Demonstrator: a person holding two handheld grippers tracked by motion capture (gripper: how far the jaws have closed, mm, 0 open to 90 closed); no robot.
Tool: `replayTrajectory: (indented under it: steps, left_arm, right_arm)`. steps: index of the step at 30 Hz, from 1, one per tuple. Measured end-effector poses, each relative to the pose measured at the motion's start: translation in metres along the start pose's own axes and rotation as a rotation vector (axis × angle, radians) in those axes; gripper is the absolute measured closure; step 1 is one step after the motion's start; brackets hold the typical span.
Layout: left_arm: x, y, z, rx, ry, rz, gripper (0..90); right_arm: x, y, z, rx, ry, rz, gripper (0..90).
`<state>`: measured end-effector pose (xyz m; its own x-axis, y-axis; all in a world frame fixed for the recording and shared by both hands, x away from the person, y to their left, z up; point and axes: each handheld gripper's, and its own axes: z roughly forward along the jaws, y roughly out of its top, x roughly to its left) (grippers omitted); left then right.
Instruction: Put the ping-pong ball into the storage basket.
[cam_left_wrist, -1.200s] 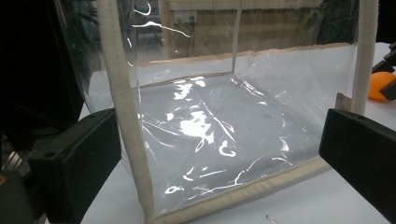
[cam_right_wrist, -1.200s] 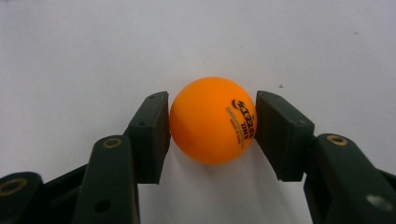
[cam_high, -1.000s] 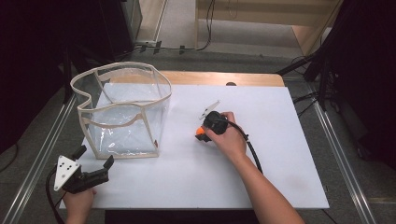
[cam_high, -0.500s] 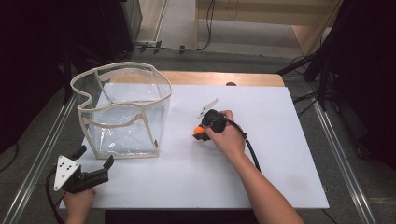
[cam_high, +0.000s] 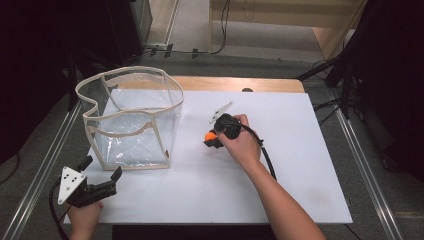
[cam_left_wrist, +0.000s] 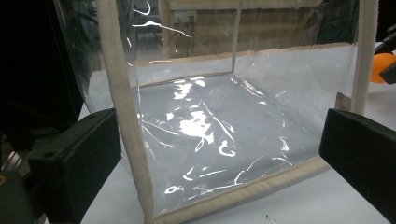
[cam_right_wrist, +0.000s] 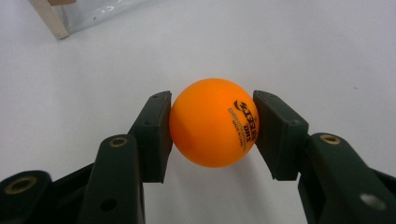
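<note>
A person sat at a white-topped table (cam_high: 300, 150) with a two-jaw gripper in each hand. The right gripper (cam_right_wrist: 212, 126) had its black jaws pressed against both sides of a small orange table-tennis ball with dark printed lettering (cam_right_wrist: 212, 122), pinching it firmly. In the high view, this ball (cam_high: 211, 135) sat near the middle of the table, just to the right of a clear plastic box-shaped bag with cream fabric edging (cam_high: 131, 120), and apart from it.

Compared with one second before, the right hand (cam_high: 242, 145) and its gripper (cam_high: 212, 137) had drifted only slightly, edging a little toward the bag; the ball looked close to the tabletop, and whether it touched could not be told. That small shift suggested the grasp had just been secured and the carry was only beginning.

The left gripper (cam_high: 102, 177) had stayed put at the near left corner of the table, its jaws spread wide and holding nothing. Its own camera looked between those jaws at the near wall and lower corner of the bag (cam_left_wrist: 224, 140), with the ball (cam_left_wrist: 380, 67) glimpsed far off at the right edge.

The bag stood upright, open at the top, with nothing visible inside. The likely next step was to lift the ball over the rim.
</note>
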<state>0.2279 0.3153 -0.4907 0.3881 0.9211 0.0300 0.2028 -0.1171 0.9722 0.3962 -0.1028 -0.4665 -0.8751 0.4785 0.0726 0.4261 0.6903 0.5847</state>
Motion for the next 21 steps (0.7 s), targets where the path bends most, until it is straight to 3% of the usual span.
replayTrajectory:
  steps: [21]
  left_arm:
    - [0.0, 0.0, 0.0, 0.004, 0.0, 0.001, 0.0]
  right_arm:
    - [0.0, 0.023, -0.014, -0.021, 0.007, -0.025, 48.0]
